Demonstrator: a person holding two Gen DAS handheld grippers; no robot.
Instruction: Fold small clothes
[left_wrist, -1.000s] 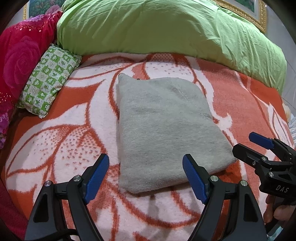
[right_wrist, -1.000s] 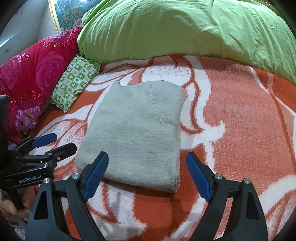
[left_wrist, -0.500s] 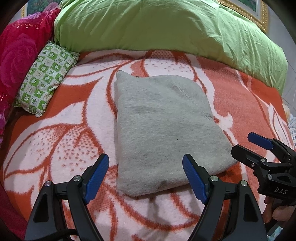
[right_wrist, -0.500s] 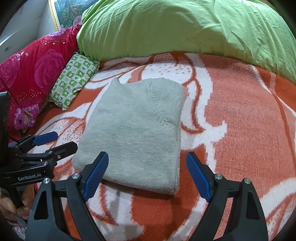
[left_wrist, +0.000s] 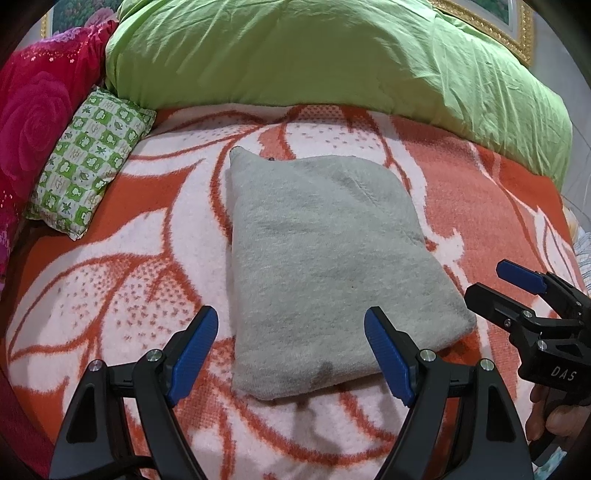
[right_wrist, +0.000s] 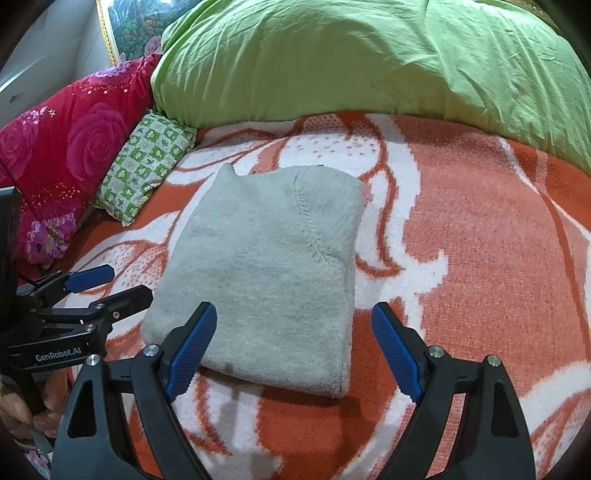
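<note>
Now the grey knit garment (left_wrist: 325, 266) lies folded flat on the orange-and-white blanket (left_wrist: 122, 295) of the bed, centre of view. Left gripper (left_wrist: 291, 354) hovers at its 6 o'clock edge, jaws wide apart, empty. Right gripper (right_wrist: 295, 347) likewise, jaws apart, holding nothing. Green duvet (left_wrist: 332, 59) sits at 12 o'clock.

My gray knit garment (left_wrist: 325, 266) (right_wrist: 273, 273) lies folded into a thick, flat rectangle, its long axis running from 6 toward 12 o'clock ahead of me, a stitched seam curving across the top layer, one corner peaking at 11 o'clock
</note>
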